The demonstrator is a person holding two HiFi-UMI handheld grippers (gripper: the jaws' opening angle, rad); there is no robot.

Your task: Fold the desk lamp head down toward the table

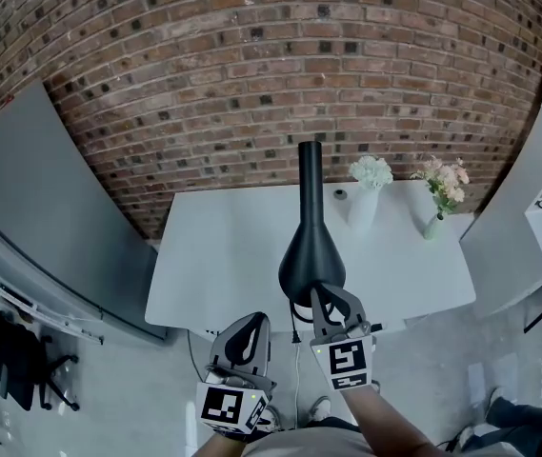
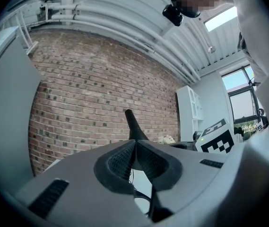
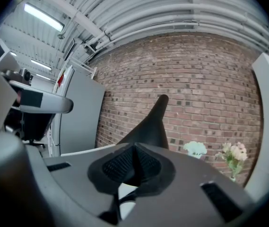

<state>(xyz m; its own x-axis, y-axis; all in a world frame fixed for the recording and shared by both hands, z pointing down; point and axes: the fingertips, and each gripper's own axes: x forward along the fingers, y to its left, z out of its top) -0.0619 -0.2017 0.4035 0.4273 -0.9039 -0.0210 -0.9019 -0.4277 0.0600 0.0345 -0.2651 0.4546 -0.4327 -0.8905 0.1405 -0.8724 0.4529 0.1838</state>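
A black desk lamp (image 1: 311, 246) stands on the white table (image 1: 223, 255) near its front edge, its slim head pointing straight up. My right gripper (image 1: 331, 296) is shut with nothing in it, its tips right by the lamp's wide lower body; I cannot tell if they touch. My left gripper (image 1: 250, 320) is shut and empty, lower and to the left, off the table's front edge. In the left gripper view the lamp (image 2: 133, 126) rises beyond the closed left gripper (image 2: 135, 145). In the right gripper view the lamp (image 3: 151, 124) looms just past the closed right gripper (image 3: 134, 150).
A white vase of white flowers (image 1: 368, 188) and a small vase of pink flowers (image 1: 442, 193) stand at the table's back right. The lamp's black cable (image 1: 294, 327) hangs over the front edge. A brick wall (image 1: 251, 65) is behind; grey panels flank the table.
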